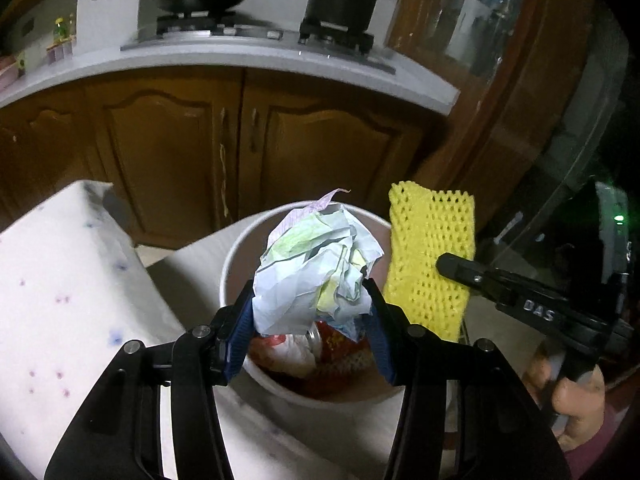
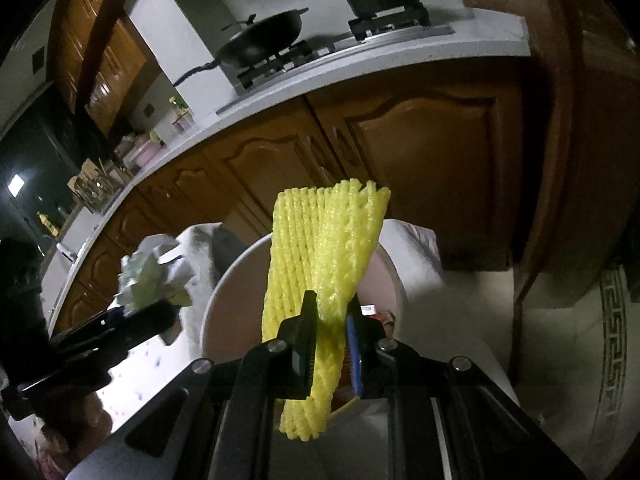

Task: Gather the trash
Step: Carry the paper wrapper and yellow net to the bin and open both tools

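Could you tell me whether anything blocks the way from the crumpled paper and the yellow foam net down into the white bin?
Nothing visible does. The left gripper holds the crumpled paper above the open white bin, and the right gripper holds the yellow foam net at its rim. Only earlier trash lies inside.

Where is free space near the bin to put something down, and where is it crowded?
Free: white cloth left of the bin. Crowded: above the bin, where left gripper holds crumpled paper and right gripper holds yellow foam net.
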`<state>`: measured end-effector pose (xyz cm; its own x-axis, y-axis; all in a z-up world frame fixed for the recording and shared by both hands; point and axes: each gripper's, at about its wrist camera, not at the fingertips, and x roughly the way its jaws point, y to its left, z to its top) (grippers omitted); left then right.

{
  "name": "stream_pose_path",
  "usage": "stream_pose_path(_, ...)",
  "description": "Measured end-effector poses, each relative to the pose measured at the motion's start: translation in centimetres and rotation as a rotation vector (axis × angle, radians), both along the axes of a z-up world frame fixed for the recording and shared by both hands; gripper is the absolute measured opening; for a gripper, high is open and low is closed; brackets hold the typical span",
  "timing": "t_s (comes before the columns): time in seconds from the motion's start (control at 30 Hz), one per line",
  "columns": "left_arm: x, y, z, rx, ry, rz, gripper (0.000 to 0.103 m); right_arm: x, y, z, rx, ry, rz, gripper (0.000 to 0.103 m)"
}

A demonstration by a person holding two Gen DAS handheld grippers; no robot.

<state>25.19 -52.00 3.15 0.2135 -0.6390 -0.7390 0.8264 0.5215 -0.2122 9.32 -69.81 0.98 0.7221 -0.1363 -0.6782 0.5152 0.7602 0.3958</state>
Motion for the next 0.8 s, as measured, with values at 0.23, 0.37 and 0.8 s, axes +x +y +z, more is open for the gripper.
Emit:
stream_pose_path(0.23,0.2,-2.0,-2.7,0.05,0.021,-0.026,0.055,0.8,-0.8,-1.2,-0.001,0.03,0.015,0.016)
stream_pose_path(0.37,0.0,-2.1,-3.2,0.058,0.022,-0.042,0.064,1.3,-1.3,-1.5,0.006,0.03,0.014,0.017)
stream_pose_path(0.8,0.3,0.5,-2.7,0.029,0.041,-0.009,0.077,-0.6,-2.2,-1.3,0.072,-0.05,-0.031,0.05)
